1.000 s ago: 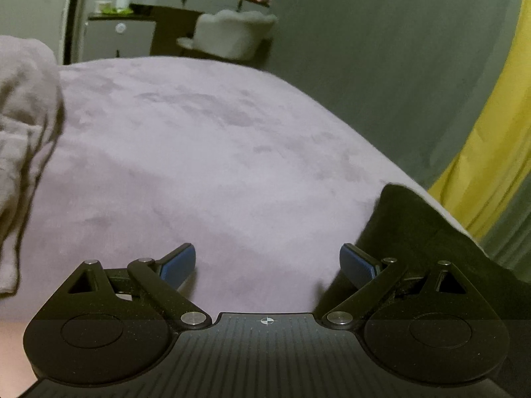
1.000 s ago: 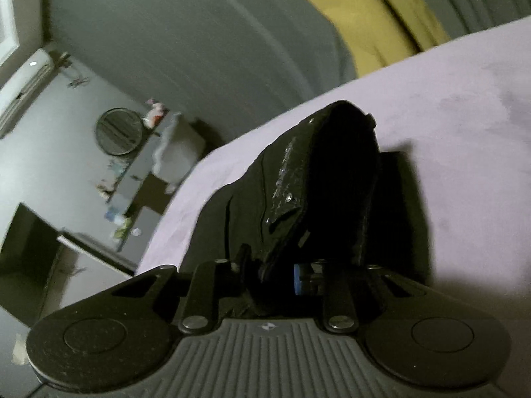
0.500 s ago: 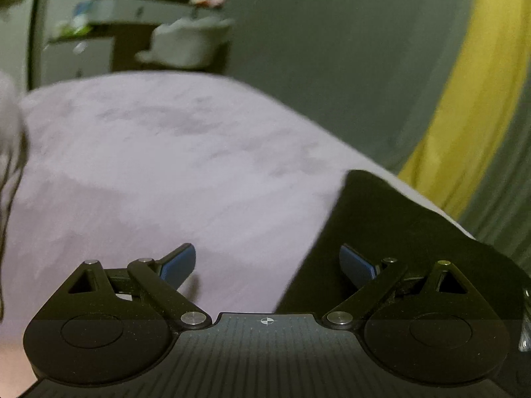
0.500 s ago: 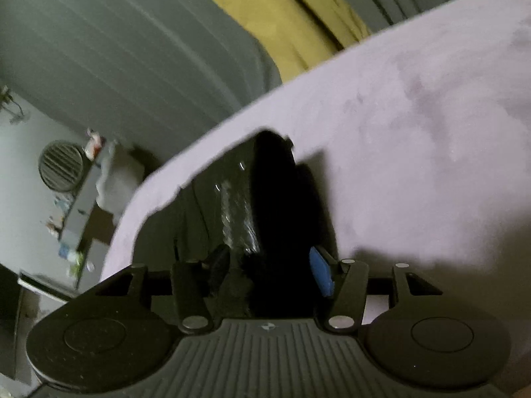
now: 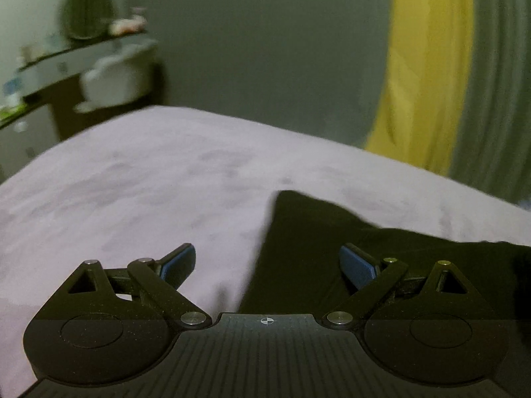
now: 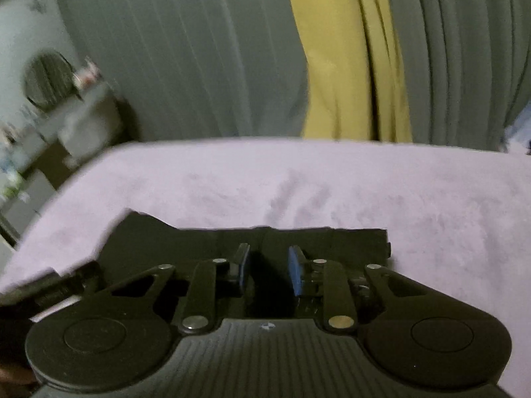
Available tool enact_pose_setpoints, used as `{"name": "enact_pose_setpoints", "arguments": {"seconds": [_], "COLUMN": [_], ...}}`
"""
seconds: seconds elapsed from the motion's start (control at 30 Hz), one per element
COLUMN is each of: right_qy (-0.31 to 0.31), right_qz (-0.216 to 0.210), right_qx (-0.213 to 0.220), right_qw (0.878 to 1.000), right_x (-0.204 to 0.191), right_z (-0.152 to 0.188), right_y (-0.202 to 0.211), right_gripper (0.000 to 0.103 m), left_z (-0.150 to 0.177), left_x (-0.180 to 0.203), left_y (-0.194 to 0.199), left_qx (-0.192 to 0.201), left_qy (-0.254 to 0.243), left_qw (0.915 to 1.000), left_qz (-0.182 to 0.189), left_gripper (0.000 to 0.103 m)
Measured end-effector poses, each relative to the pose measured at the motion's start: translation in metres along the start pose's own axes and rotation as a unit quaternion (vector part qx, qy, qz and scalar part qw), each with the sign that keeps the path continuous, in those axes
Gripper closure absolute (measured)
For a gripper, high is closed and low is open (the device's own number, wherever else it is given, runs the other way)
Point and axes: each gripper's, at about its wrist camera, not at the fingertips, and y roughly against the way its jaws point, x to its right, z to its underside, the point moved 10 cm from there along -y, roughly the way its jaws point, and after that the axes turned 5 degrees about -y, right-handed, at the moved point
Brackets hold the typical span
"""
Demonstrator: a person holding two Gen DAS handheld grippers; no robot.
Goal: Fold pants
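Observation:
The black pants point(image 5: 315, 232) lie flat on the lilac bed cover point(image 5: 149, 182). In the left wrist view they reach from the middle to the right edge, with one corner pointing away. My left gripper point(image 5: 267, 263) is open and empty just above their left edge. In the right wrist view the pants point(image 6: 199, 238) lie flat below the gripper, their far edge straight. My right gripper point(image 6: 268, 265) has its blue pads a little apart with dark cloth under them. No cloth shows pinched between the pads.
Grey curtains point(image 6: 182, 49) and a yellow one point(image 6: 348, 49) hang past the bed's far edge. A dresser with a round mirror point(image 5: 86, 16) and a white chair point(image 5: 116, 76) stand at the back left.
My right gripper has laid the bunched pants down flat and its jaws have parted. My left gripper has swung to the right, over the pants' edge.

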Motion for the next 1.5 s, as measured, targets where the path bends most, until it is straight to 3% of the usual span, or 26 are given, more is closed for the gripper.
{"name": "enact_pose_setpoints", "arguments": {"seconds": [0.1,0.17,0.3,0.4,0.57,0.63,0.7,0.8,0.87,0.9,1.0,1.13,1.23,1.3,1.33,1.4,1.43,1.47,1.5], "right_qy": [0.032,0.033,0.092,0.099,0.020,0.003,0.012,0.045,0.074,0.085,0.038,-0.023,-0.096,-0.153,-0.173,-0.204,-0.229,-0.257,-0.295], "right_qz": [0.044,0.050,0.038,0.023,-0.036,-0.052,-0.061,-0.080,-0.063,-0.057,-0.072,-0.093,-0.128,-0.149,-0.144,-0.119,-0.094,-0.099,-0.131], "right_qx": [-0.023,-0.037,0.010,0.040,0.038,0.035,0.025,-0.011,-0.015,-0.016,-0.032,-0.050,-0.066,-0.073,-0.075,-0.076,-0.088,-0.103,-0.121], "right_qw": [0.998,0.998,0.995,0.994,0.998,0.998,0.998,0.996,0.995,0.995,0.996,0.994,0.985,0.974,0.971,0.969,0.965,0.956,0.939], "right_x": [0.002,0.007,0.011,0.013,0.025,0.026,0.024,0.018,0.013,0.011,0.011,0.023,0.041,0.061,0.074,0.101,0.118,0.127,0.131], "right_z": [0.001,0.006,0.021,0.025,0.022,0.029,0.048,0.082,0.093,0.093,0.088,0.088,0.085,0.082,0.083,0.085,0.089,0.092,0.095], "right_y": [-0.027,-0.043,-0.057,-0.054,-0.032,-0.011,0.007,0.026,0.033,0.036,0.040,0.046,0.052,0.056,0.058,0.058,0.053,0.047,0.040], "right_gripper": [0.079,0.079,0.078,0.078,0.078,0.078,0.073,0.061,0.059,0.053,0.044,0.044,0.044,0.030,0.030,0.010,0.009,0.009,0.009], "left_z": [0.002,0.012,0.031,0.029,0.033,0.047,0.069,0.095,0.100,0.101,0.110,0.119,0.121,0.118,0.117,0.112,0.110,0.107,0.106], "left_x": [0.024,0.028,0.024,0.024,0.012,0.004,-0.001,-0.008,-0.012,-0.012,-0.010,-0.017,-0.021,-0.026,-0.030,-0.040,-0.045,-0.049,-0.052], "left_y": [-0.034,-0.054,-0.065,-0.065,-0.032,-0.013,0.007,0.026,0.034,0.036,0.037,0.036,0.040,0.040,0.039,0.034,0.031,0.026,0.021], "left_qx": [-0.043,-0.058,-0.011,-0.010,-0.028,-0.027,-0.038,-0.068,-0.081,-0.085,-0.110,-0.147,-0.151,-0.149,-0.151,-0.151,-0.149,-0.150,-0.153], "left_qy": [-0.033,-0.022,0.007,0.007,0.047,0.037,0.022,0.043,0.051,0.045,0.024,0.047,0.056,0.078,0.096,0.148,0.176,0.195,0.209], "left_qw": [0.9982,0.9977,0.9995,0.9995,0.9967,0.9969,0.9960,0.9919,0.9896,0.9897,0.9884,0.9804,0.9782,0.9748,0.9719,0.9613,0.9549,0.9490,0.9438], "left_qz": [0.026,0.027,0.028,0.029,0.060,0.064,0.077,0.099,0.108,0.106,0.102,0.122,0.132,0.146,0.153,0.176,0.187,0.197,0.205], "left_gripper": [0.002,0.000,0.000,0.000,0.000,0.000,0.000,0.000,0.000,0.000,0.000,0.000,0.000,0.000,0.000,0.000,0.000,0.000,0.000]}}
